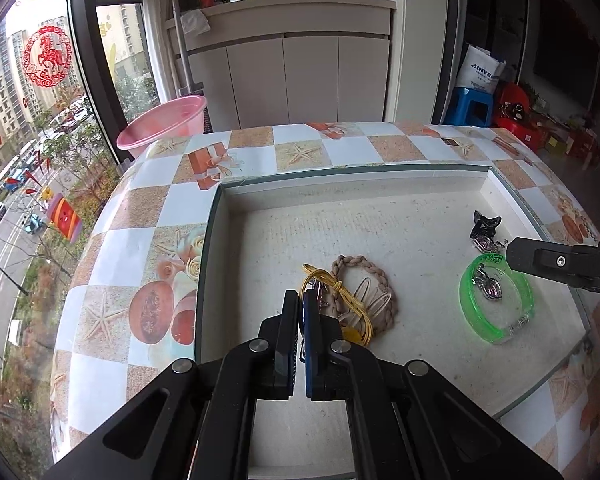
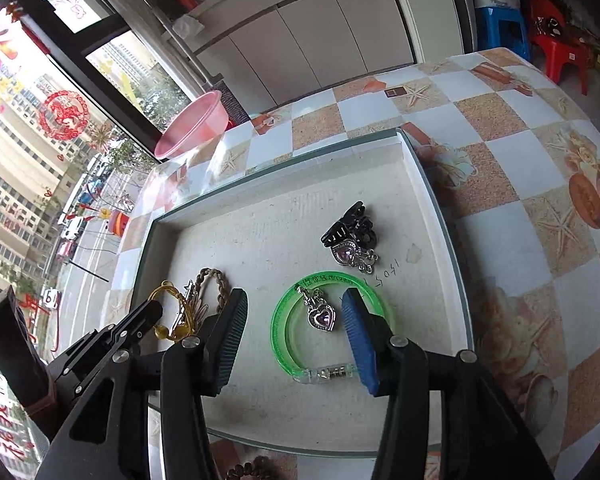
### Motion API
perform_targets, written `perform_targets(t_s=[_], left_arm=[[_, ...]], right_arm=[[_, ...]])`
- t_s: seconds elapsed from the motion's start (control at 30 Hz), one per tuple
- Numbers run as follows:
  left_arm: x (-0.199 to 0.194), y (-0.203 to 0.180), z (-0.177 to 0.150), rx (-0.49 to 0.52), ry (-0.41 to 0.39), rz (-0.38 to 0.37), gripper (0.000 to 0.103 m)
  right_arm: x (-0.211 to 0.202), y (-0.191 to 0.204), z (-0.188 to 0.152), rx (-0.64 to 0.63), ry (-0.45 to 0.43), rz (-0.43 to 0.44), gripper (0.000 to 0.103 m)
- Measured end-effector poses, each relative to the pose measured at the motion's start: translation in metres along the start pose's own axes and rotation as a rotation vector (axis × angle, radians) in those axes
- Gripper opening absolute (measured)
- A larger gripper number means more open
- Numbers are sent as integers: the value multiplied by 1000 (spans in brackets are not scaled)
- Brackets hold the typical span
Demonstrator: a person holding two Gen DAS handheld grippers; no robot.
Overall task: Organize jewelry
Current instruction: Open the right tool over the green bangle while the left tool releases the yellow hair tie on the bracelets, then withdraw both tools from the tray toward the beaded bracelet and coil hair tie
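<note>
A white tray (image 2: 420, 184) holds the jewelry. My right gripper (image 2: 295, 295) is open over a green bangle (image 2: 280, 332), with a silver heart pendant (image 2: 320, 316) lying inside the ring; neither pad presses on anything. Behind them lie a black claw clip (image 2: 348, 228) and a second heart pendant (image 2: 350, 256). My left gripper (image 1: 300, 295) is shut, its tips at a tangle of yellow cord (image 1: 320, 276), a braided brown band (image 1: 376, 276) and gold hair clips (image 1: 374, 300). A thin silver piece shows by its tips; whether it is pinched I cannot tell.
The tray sits on a table with a checkered seashell cloth (image 1: 160, 208). A pink basin (image 1: 164, 120) stands past the table's far left corner by the window. A brown beaded bracelet (image 2: 248, 470) lies outside the tray's near edge. White cabinets (image 1: 300, 76) stand behind.
</note>
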State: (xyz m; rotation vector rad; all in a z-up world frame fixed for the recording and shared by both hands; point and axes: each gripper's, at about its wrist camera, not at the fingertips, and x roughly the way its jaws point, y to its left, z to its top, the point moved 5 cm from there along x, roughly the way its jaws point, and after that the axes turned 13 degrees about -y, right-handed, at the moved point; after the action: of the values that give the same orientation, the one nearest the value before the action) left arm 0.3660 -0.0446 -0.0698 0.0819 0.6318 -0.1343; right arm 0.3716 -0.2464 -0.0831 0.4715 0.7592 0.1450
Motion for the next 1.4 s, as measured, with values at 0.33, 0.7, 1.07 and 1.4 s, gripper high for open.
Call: perform_targets(t_s=[0.33,0.7,1.07,1.4], left_arm=[[-19,-3,2,-10,-21,-17,15],[-36,-1,9,-38,-44,-36,15],[-59,-1,4,-60,-57,-64,48],[-65,4,-10,-37,-91,-46,103]], right_arm=[[-42,-17,-4,26,-41,-37,62],[-65,-15,-17,-8,-53,-50,78],[-85,-12,-30,-11,-61,-39,91],[-105,-18,-54,-24,-64,-64,103]])
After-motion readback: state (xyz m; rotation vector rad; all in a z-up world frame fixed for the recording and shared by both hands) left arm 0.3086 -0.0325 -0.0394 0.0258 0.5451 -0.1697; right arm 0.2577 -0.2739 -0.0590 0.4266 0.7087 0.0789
